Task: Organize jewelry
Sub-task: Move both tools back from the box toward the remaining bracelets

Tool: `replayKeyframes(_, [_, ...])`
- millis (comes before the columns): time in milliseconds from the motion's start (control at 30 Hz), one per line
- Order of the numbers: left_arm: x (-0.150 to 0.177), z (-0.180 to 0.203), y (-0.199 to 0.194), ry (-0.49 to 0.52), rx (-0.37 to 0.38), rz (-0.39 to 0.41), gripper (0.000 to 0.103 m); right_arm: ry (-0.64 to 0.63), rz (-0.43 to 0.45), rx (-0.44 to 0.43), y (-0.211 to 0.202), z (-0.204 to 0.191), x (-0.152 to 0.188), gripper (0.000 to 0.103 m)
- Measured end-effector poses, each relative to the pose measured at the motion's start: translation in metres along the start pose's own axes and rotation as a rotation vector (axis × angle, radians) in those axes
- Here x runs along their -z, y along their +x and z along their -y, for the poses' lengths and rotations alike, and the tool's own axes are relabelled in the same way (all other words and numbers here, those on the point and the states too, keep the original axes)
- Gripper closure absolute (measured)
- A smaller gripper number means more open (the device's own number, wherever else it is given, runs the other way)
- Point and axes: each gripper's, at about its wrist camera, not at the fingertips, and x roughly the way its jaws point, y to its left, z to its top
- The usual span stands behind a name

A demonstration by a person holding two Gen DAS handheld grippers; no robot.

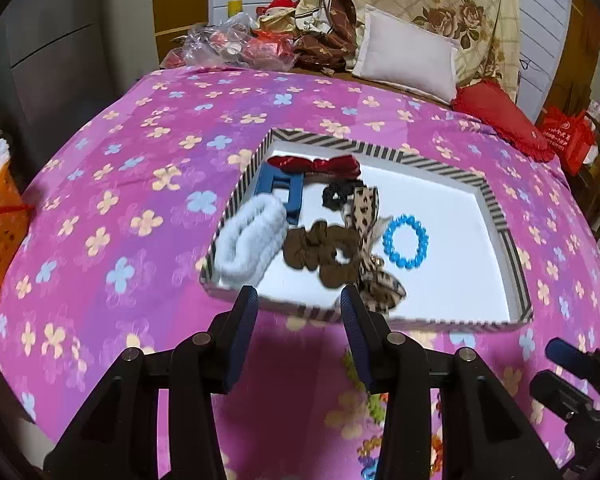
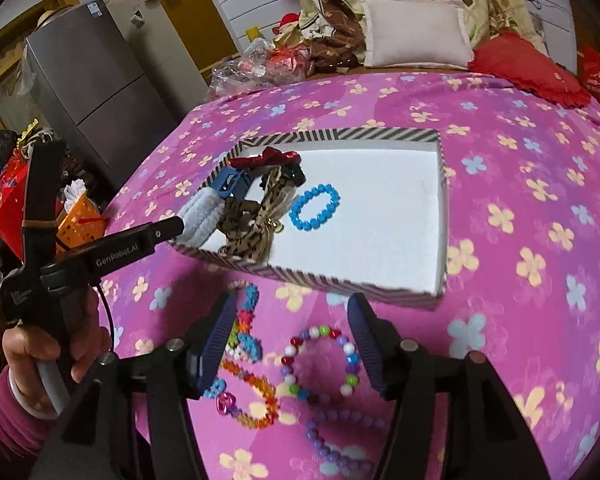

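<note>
Right hand-held gripper (image 2: 292,344): apart, empty | target: multicoloured round-bead bracelet (image 2: 320,360) on pink floral bedspread (image 2: 500,160) | risk: you snag neighbouring orange bead bracelet (image 2: 248,396).

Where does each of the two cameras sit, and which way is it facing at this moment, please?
Left wrist: sits on the left gripper, looking forward across the pink bedspread into the striped tray; its own open fingers show, and the other gripper's tip at lower right.
Right wrist: sits on the right gripper, above the loose bead bracelets before the tray; its open fingers show, plus the left hand holding its gripper.
Shared: tray, blue bead bracelet, white pillow.
</note>
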Motion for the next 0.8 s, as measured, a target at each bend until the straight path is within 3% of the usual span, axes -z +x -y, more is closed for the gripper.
replayKeyframes(367, [0.032,0.02,-0.021,0.031,-0.006,0.021,0.056,-0.066,0.04,0.088,-0.027,-0.011,0.023,0.035])
replayKeyframes(800, [0.056,0.029,-0.035,0.047,-0.012,0.029,0.056,-0.044,0.041,0.117,-0.037,-0.001,0.044,0.033])
